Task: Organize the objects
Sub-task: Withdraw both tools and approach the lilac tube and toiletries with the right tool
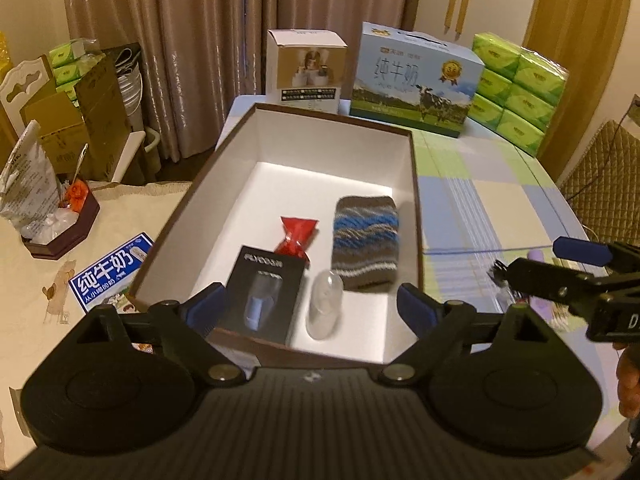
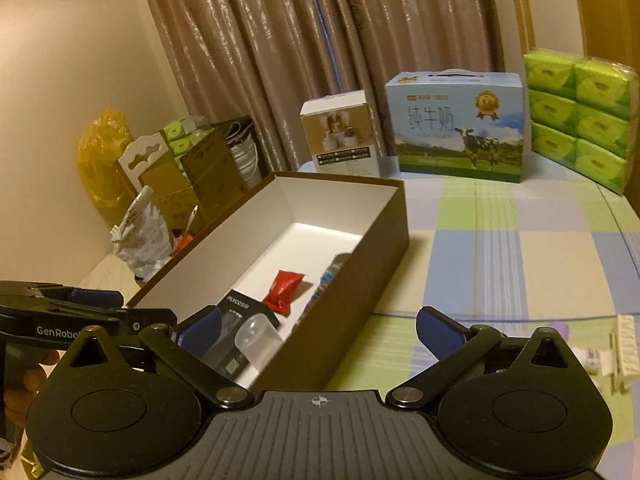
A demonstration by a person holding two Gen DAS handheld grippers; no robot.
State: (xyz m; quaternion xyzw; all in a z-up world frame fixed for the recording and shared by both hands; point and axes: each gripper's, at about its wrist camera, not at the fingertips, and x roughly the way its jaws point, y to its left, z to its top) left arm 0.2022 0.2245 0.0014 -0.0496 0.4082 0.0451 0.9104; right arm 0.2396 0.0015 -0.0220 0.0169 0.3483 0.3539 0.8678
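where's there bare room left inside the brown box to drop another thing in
The far half of the brown white-lined box is bare floor, from the red foil packet and striped knitted pouch back to the far wall. A strip along the left wall is also free. The near end is crowded: black product carton, clear plastic cap, pouch.

Checked tablecloth table [image 2: 500, 240] with brown box [image 2: 360, 248], milk carton [image 2: 460, 128], tissue packs [image 2: 580, 120].
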